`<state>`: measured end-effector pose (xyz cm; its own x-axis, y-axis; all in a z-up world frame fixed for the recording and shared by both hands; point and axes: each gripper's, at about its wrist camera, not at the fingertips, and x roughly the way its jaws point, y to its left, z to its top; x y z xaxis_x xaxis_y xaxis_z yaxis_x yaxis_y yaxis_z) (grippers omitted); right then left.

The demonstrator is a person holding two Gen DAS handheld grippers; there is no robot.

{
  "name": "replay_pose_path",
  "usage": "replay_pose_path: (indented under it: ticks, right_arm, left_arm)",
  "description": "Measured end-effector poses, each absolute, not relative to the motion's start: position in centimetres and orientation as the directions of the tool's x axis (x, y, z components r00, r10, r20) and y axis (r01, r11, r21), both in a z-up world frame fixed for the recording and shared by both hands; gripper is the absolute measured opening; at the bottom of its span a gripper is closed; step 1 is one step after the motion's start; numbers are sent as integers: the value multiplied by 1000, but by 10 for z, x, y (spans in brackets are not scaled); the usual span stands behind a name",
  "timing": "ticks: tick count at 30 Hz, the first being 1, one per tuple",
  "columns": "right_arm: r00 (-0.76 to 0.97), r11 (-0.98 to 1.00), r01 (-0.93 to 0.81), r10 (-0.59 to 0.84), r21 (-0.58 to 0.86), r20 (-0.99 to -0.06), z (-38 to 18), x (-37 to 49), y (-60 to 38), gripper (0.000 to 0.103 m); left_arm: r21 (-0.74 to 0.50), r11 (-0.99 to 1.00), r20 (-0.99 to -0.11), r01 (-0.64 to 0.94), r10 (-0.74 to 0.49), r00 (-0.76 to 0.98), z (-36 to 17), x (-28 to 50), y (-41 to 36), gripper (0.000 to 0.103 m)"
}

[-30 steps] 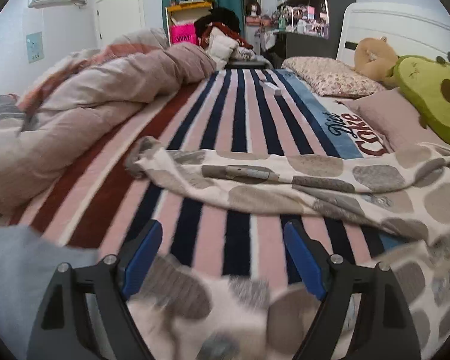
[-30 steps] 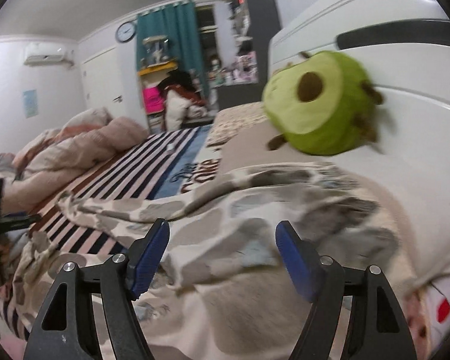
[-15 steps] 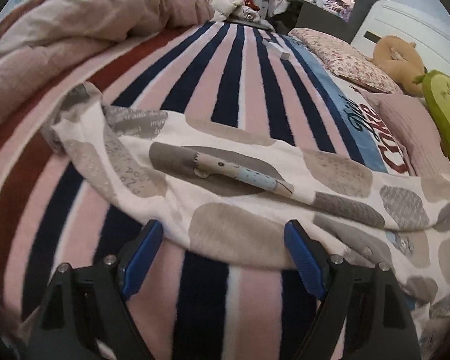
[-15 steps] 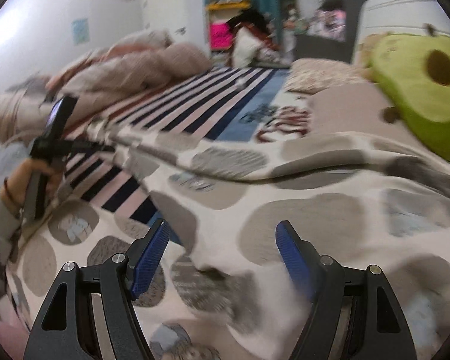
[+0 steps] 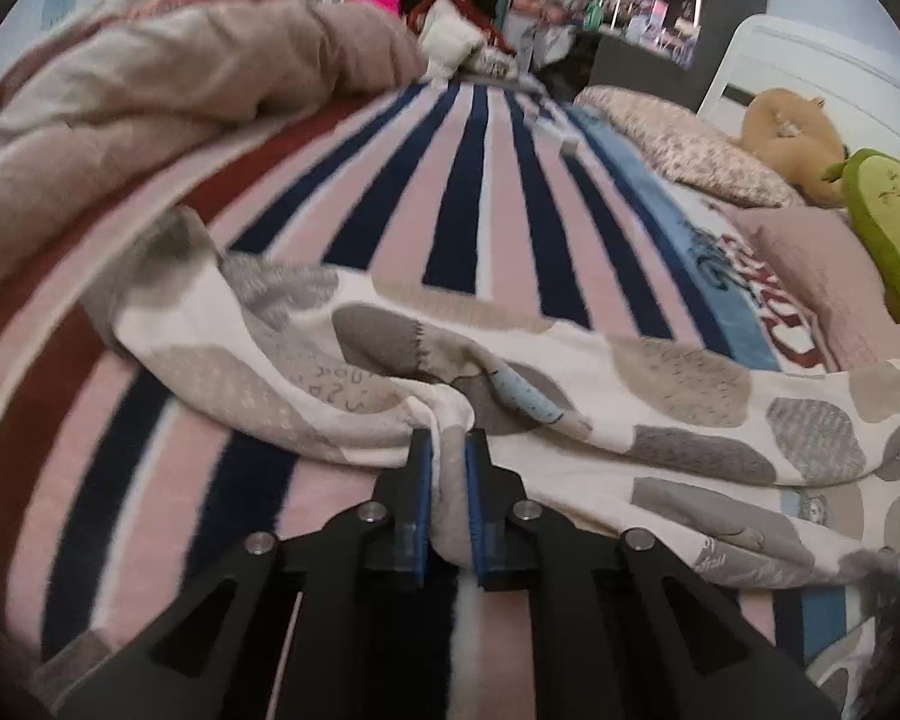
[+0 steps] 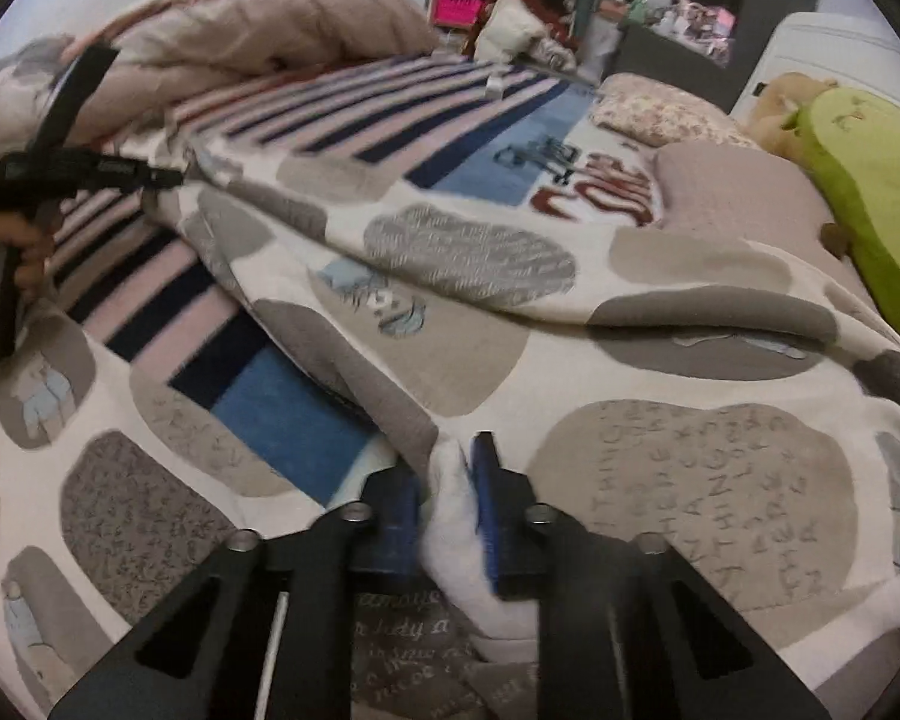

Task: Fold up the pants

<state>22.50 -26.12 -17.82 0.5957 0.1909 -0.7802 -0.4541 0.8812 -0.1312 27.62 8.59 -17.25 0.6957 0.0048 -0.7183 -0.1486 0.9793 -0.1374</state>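
Your right tongs (image 6: 453, 468) are clamped on a pinch of the pants (image 6: 468, 252): white cloth bulges up between the blue pads (image 6: 486, 480), right at the tips. From that pinch the fabric spreads away ahead of you and to both sides, so this end is the broad part of the garment.

Your left tongs (image 5: 447, 456) are likewise closed on cloth, a small fold of the near edge of a leg caught between the pads (image 5: 423, 480). That leg runs across the left camera's view, from a crumpled end up and to the left of the tips, over to the far right, where it widens.

So the long axis of the pants lies between your two hands, not away from you. In the right camera the left tongs (image 6: 90, 171) sit far out at the left edge, well apart from the right tips, with the leg stretched across the blanket (image 6: 390, 120) between them. Neither hand is nearer; each holds its own end.

My reading: the coming move turns on carrying the two grips together, sideways along that axis or forward over the leg beyond. Farther off, the pillow (image 6: 738, 204) and green plush (image 6: 870, 180) lie to the right, the duvet (image 5: 150, 90) far left, all beyond the cloth.
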Motion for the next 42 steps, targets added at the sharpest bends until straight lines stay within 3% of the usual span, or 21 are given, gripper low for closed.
replay_pose_path:
  ticks: [6,11,15,16,18,20,22,25,28,34,42]
  right_arm:
    - [640,883,-464,281,-68,-715,-148,202,-274,4]
    - [604,863,-505,351,-3,-715,-129,173,-282,4]
    - [536,847,-531,354,20,-766,-137,163,-281,4]
    - [522,850,-527,328,4,-788,-144,163,-280,8]
    - [481,856,-516,315,26,-818,-152,166,-282,12]
    - [460,854,-514,349,75,-816,-149,168,-289,36]
    - [475,856,-509,366,89,-801,-136,171,-295,52]
    - [541,873,-488,310,8,-782,-115,186,-301,56]
    - [585,883,-466,257,-60,-769,-98,213,-307,68]
    - [505,787,-605,258,-124,-824,-98,272,-287,69]
    - [368,651,-747,231,-138,-901,-146,323,-241,70]
  left_arm:
    - [-128,983,-657,-132,15,753,-128,227,91,8]
    - [-104,988,-670,-111,13,742,-111,178,94,9]
    - [-38,984,-724,-171,91,684,-125,161,106,22]
    - [-17,980,-727,-197,123,675,-125,158,111,25]
    - [-30,976,-719,-214,128,684,-121,152,121,52]
    - [-47,980,-696,-195,108,710,-109,148,125,64]
    - [-46,985,-684,-168,92,724,-99,154,122,64]
    - [-78,990,-670,-113,32,741,-90,172,110,65]
    - [-97,995,-678,-39,-37,735,-91,202,90,71]
    - [-96,951,-736,295,-267,622,-120,272,28,72]
    - [37,890,-808,454,-241,537,-174,330,-21,76]
